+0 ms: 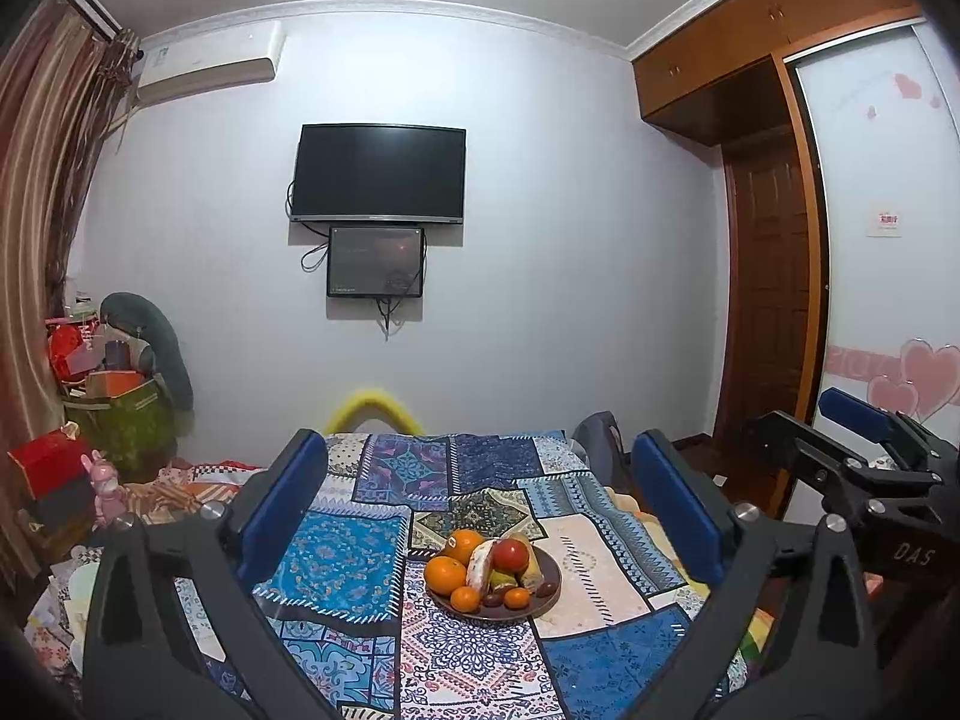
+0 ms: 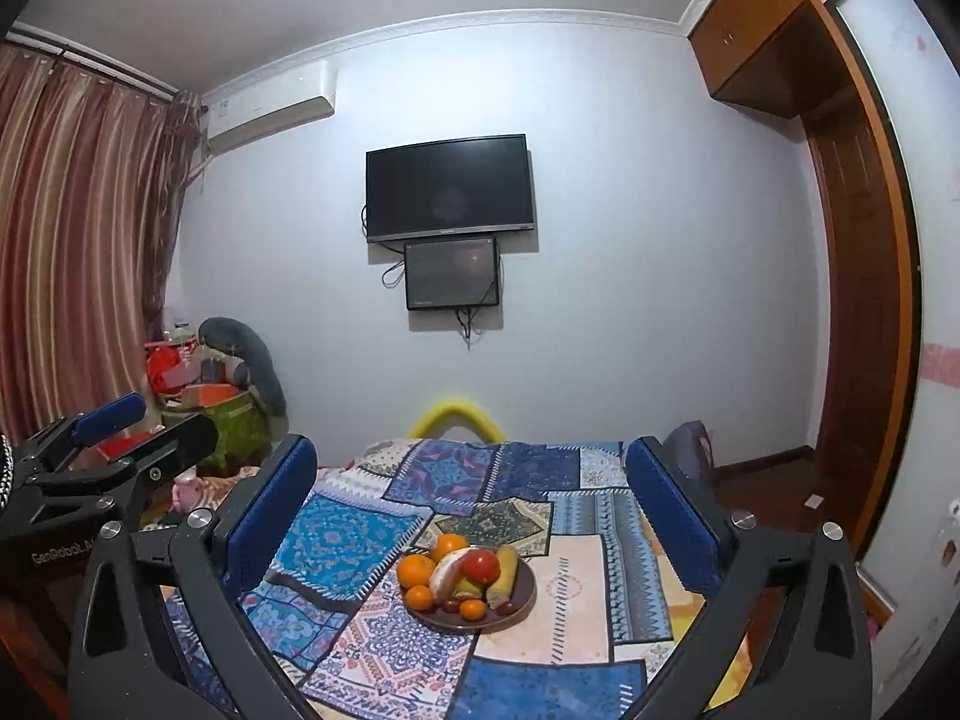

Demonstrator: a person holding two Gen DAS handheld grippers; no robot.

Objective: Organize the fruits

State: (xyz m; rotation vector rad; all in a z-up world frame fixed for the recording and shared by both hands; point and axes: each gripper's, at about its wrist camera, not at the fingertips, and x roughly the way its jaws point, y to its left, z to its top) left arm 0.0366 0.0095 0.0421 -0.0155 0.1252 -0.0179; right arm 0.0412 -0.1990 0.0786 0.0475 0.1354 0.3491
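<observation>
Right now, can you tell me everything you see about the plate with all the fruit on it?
The plate is round, shallow and dark brown, with a smooth, slightly shiny look. It sits flat on the patchwork cloth, out in front of both grippers, and nothing is holding it. It is piled full: oranges, a red tomato, a peeled citrus fruit, something yellow-green at the right, and small dark red fruits near the front rim. Only the front and right of the rim show bare.

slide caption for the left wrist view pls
Open left hand-held gripper held above a plate of fruit on a patchwork tablecloth, wall TV beyond.
</observation>
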